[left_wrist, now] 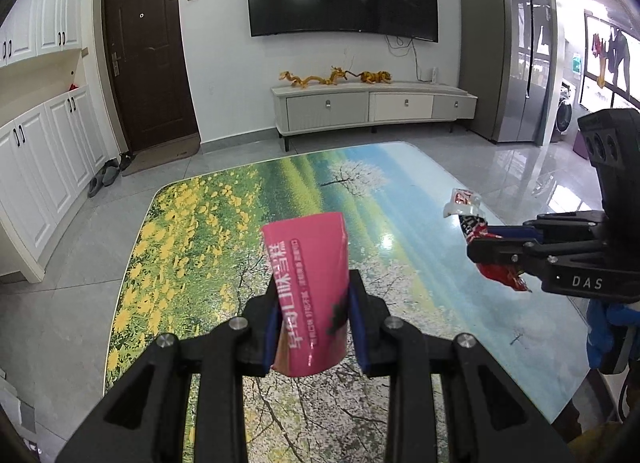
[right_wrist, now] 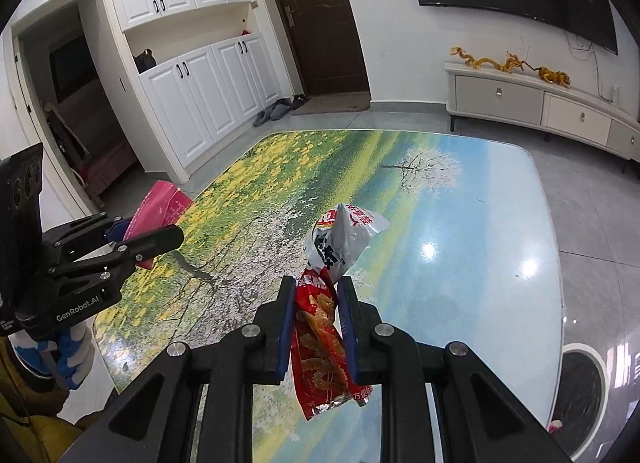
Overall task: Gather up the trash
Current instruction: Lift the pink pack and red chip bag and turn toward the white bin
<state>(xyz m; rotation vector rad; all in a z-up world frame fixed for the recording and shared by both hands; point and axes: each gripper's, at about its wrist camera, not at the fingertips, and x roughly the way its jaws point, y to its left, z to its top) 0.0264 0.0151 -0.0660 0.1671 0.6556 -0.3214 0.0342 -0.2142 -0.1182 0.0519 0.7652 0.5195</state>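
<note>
Left hand-held gripper (left_wrist: 312, 315) tilts downward, clamping pink packet (left_wrist: 308, 295); right hand-held gripper (right_wrist: 316, 323) likewise.

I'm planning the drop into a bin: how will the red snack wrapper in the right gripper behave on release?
The red snack wrapper is crumpled and hangs limp below the right gripper, so it is probably floppy and very light. Its glossy film looks slippery and may cling or flutter rather than drop straight.

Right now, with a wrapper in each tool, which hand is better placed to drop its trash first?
Right, probably. A round dark bin sits on the floor off the table's right edge, near the right tool gripping the red-and-white wrapper. The left tool, gripping the pink pouch, is on the far side.
</note>
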